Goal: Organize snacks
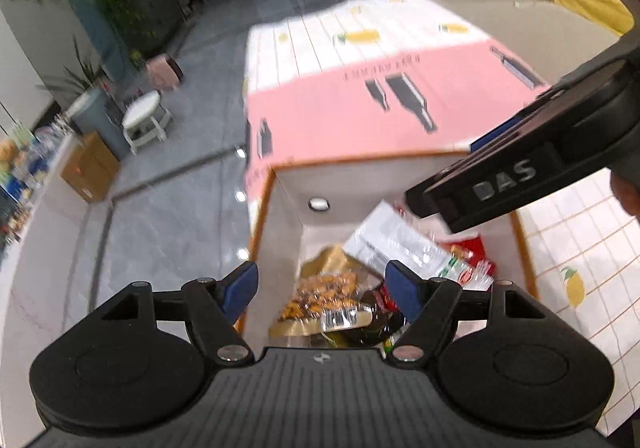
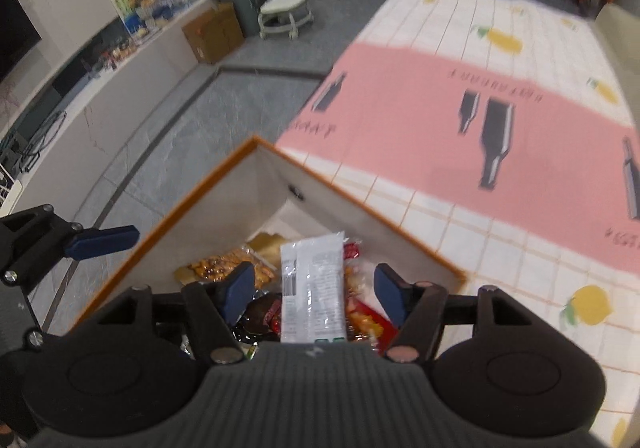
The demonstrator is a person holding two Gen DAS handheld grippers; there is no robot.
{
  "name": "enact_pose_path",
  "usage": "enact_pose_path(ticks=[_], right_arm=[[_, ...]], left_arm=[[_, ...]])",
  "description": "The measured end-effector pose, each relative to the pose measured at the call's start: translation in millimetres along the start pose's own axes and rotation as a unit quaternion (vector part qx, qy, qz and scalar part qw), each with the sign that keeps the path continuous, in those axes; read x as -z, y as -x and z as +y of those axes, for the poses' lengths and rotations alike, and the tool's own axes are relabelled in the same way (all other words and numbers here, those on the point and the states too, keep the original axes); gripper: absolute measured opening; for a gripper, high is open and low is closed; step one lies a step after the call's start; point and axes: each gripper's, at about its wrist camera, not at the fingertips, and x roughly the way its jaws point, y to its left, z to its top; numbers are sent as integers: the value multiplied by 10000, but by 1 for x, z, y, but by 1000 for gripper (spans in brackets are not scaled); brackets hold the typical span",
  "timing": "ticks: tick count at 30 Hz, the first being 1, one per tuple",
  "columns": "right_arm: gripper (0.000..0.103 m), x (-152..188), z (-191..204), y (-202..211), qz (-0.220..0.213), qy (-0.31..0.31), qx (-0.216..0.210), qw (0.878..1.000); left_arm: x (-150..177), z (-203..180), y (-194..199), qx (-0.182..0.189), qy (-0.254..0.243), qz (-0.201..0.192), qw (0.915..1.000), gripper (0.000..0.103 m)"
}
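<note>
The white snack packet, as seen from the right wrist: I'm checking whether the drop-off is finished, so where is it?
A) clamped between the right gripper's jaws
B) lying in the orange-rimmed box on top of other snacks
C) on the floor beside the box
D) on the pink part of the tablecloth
B: the white snack packet lies loose on other snacks inside the orange-rimmed box, with the right gripper open above it, touching nothing.

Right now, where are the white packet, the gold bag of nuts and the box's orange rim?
white packet [image 2: 312, 288], right wrist view, middle of its wrapper.
gold bag of nuts [image 1: 324, 300], left wrist view, its clear window.
orange rim [image 2: 180, 204], right wrist view, box's left edge.
</note>
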Motion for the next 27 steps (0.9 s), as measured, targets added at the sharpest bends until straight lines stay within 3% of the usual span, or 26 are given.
enact_pose_path(ticks=[4, 10, 19, 27], right_arm=[[69, 9, -7, 47, -465, 70, 73, 9989], [83, 40, -10, 119, -1228, 208, 158, 9921], [90, 116, -19, 195, -1983, 305, 362, 9790], [94, 184, -22, 219, -2299, 167, 789, 9699]], left_arm=[[-6, -3, 34, -152, 143, -425, 9989, 85], [-6, -21, 85, -376, 421, -1041, 9930, 85], [12, -55, 131, -616, 1189, -1891, 9728, 85], [37, -85, 145, -705, 1648, -1936, 9646, 90]])
